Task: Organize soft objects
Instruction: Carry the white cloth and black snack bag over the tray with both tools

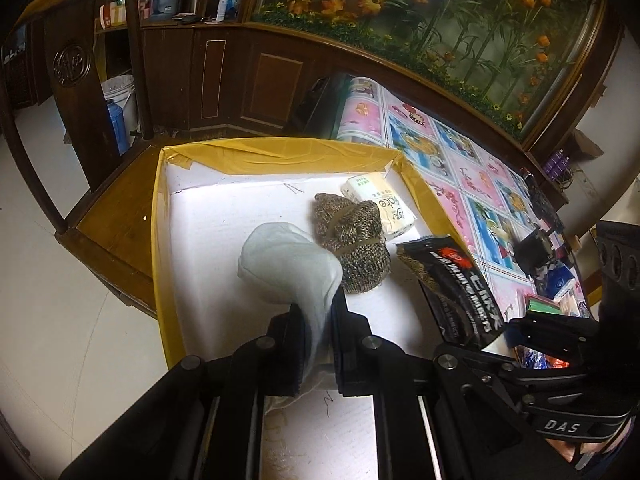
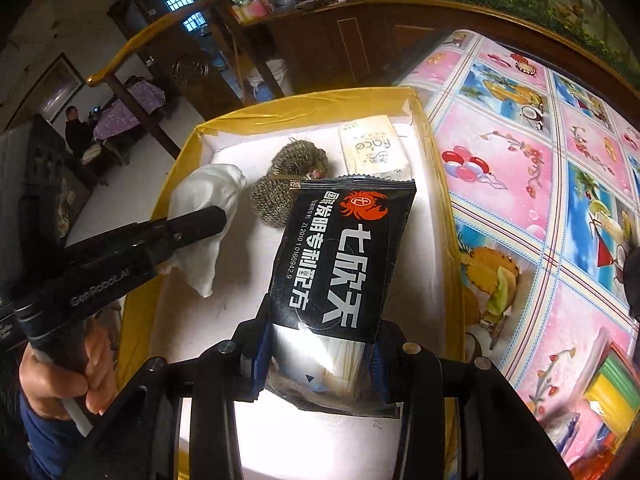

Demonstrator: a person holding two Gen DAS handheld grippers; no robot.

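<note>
My left gripper (image 1: pixel 316 320) is shut on a white cloth (image 1: pixel 288 264) and holds it over the white floor of a yellow-rimmed box (image 1: pixel 160 216). The cloth (image 2: pixel 208 208) and left gripper (image 2: pixel 216 216) also show in the right wrist view. My right gripper (image 2: pixel 320 356) is shut on a black snack packet (image 2: pixel 344 248) with a red crab logo, held above the box (image 2: pixel 176 184); the packet (image 1: pixel 452 280) shows in the left wrist view too. A brown knitted bundle (image 1: pixel 352 244) and a tissue pack (image 1: pixel 380 204) lie in the box's far right corner.
The box rests on a wooden chair (image 1: pixel 116 216) beside a table with a pink and blue patterned cloth (image 2: pixel 540 184). Small items (image 1: pixel 552 272) crowd the table's far end. A wooden cabinet (image 1: pixel 280 80) with a fish tank stands behind. A person (image 2: pixel 78 132) sits far left.
</note>
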